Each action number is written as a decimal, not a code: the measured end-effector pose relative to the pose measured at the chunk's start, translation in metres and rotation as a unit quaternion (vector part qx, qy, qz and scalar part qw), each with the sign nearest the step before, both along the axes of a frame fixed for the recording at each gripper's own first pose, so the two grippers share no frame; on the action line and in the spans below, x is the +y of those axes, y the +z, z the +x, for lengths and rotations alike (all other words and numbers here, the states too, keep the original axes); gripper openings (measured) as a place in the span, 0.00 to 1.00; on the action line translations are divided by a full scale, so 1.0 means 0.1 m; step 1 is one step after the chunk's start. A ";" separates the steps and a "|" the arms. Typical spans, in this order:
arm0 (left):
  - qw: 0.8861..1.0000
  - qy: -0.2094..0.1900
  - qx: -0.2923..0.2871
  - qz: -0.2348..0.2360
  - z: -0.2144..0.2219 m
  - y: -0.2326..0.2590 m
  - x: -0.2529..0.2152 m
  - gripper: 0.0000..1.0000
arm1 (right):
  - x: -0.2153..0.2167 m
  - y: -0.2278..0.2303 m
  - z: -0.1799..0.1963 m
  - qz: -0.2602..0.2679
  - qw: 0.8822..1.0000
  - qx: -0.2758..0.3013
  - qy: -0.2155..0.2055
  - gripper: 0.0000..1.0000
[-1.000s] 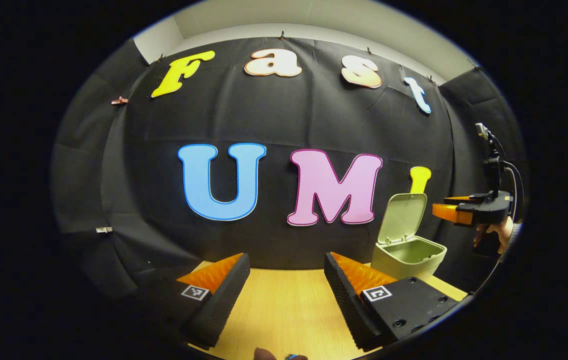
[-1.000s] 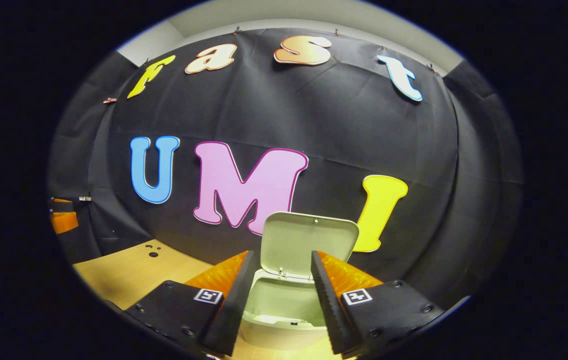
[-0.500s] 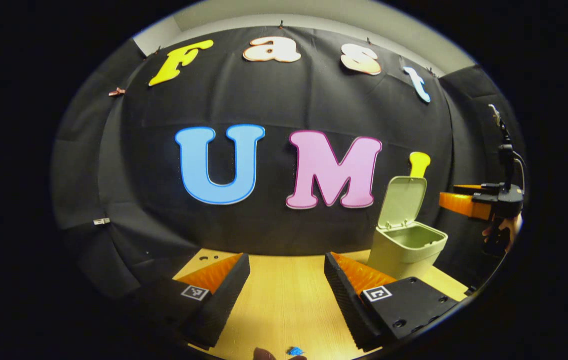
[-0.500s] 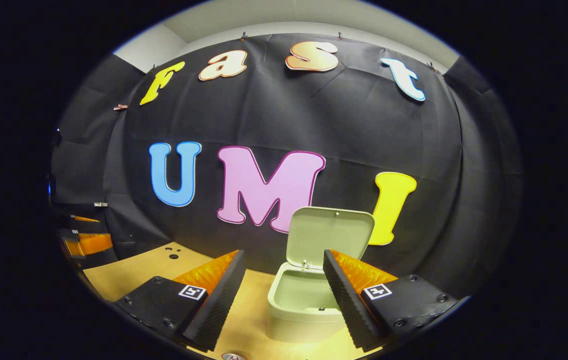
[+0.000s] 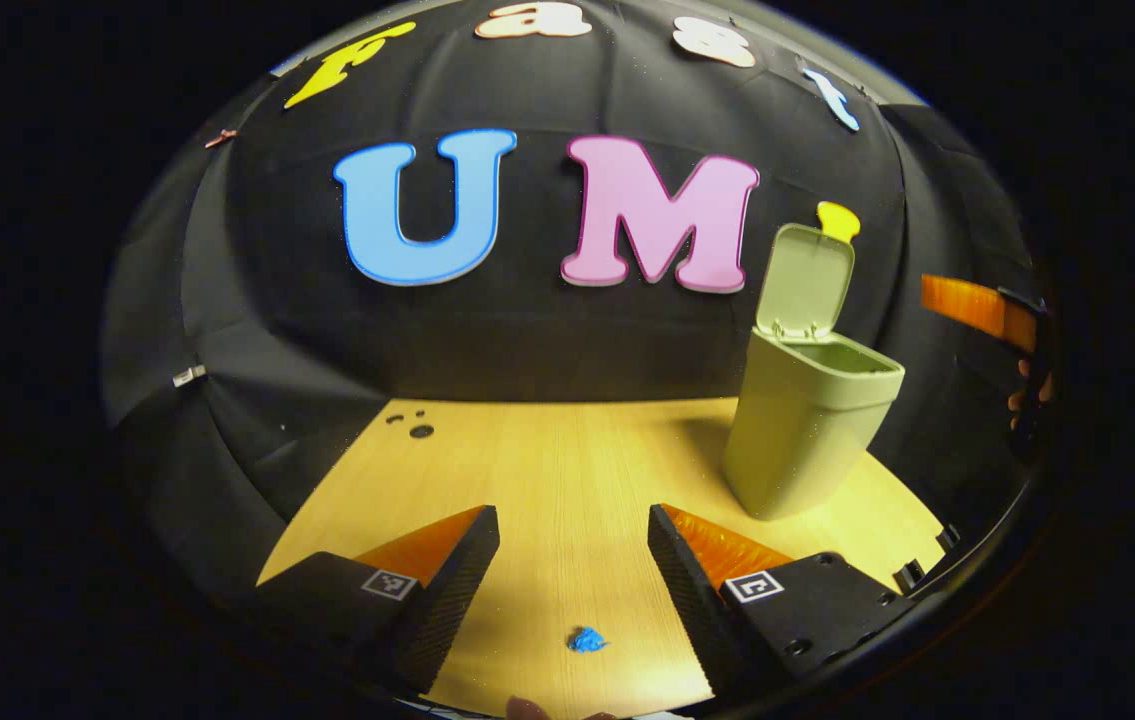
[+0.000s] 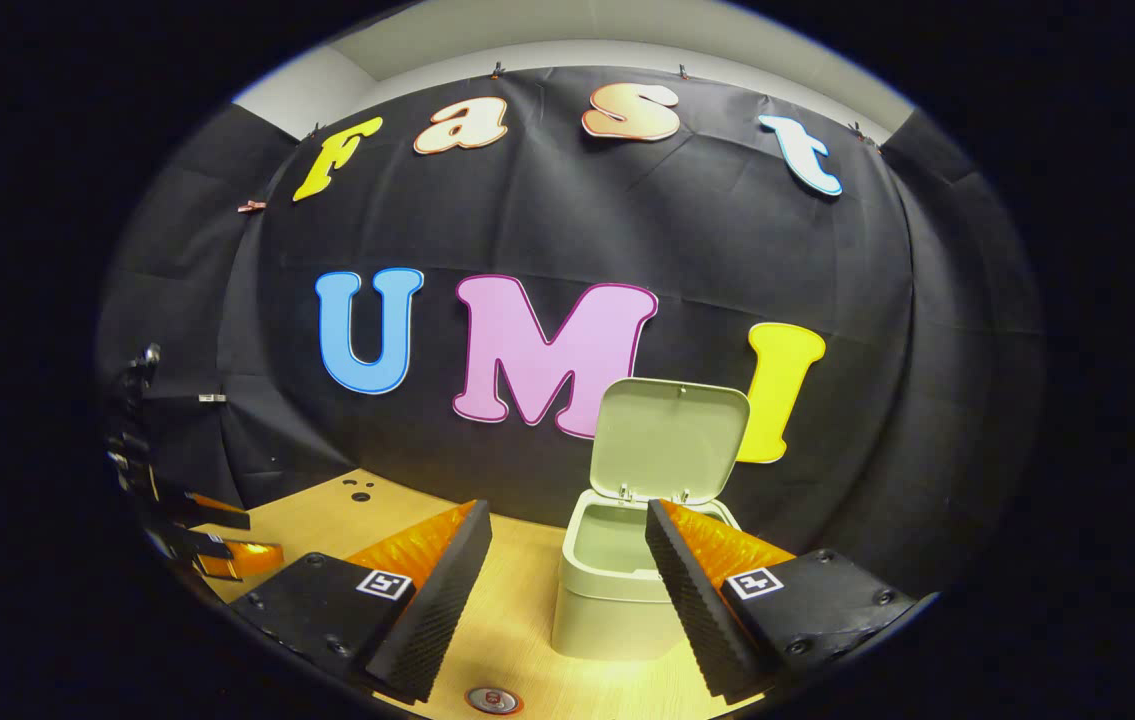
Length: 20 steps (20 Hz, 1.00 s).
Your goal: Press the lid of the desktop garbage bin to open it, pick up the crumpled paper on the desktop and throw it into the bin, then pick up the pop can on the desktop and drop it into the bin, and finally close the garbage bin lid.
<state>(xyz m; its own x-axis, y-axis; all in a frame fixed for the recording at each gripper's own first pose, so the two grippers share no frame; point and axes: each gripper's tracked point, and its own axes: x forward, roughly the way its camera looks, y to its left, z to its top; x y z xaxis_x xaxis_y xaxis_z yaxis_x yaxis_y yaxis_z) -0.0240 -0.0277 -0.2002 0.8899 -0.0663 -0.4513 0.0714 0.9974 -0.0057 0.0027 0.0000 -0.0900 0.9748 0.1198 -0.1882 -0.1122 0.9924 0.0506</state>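
Desk [image 5: 567, 450] carries the green bin [image 5: 807, 430] at about two o'clock in the left gripper view, its lid [image 5: 807, 280] tipped up, so opening looks done while paper, can and closing appear left. Left tool [image 5: 572, 560] and right tool [image 6: 567, 565] both gape wide, holding nothing. Blue crumpled paper [image 5: 586, 639] lies at six o'clock between the left tool's fingers, whereas the right gripper view offers the pop can [image 6: 493, 699] top at six o'clock.
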 end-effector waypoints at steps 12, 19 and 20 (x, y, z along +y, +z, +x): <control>0.987 0.016 0.158 -0.016 -0.33 -1.47 -0.03 0.96 | -0.12 -0.16 -0.42 -0.006 0.999 0.030 -0.014 0.98; 0.977 -0.010 0.212 0.016 -0.32 -2.03 -0.05 0.87 | -0.30 -0.21 -0.50 -0.006 0.999 0.043 -0.033 0.98; 0.976 -0.012 0.217 0.017 -0.32 -2.09 -0.06 0.87 | -0.32 -0.20 -0.50 -0.007 0.998 0.042 -0.035 0.98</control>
<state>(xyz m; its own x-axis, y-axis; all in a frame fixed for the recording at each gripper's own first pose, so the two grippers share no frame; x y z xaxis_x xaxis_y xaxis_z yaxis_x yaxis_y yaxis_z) -0.0561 -0.0341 -0.4088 0.6121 -0.0633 -0.7883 0.0933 0.9956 -0.0075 -0.0473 -0.0324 -0.1103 0.9616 0.0483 -0.2703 -0.0379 0.9983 0.0436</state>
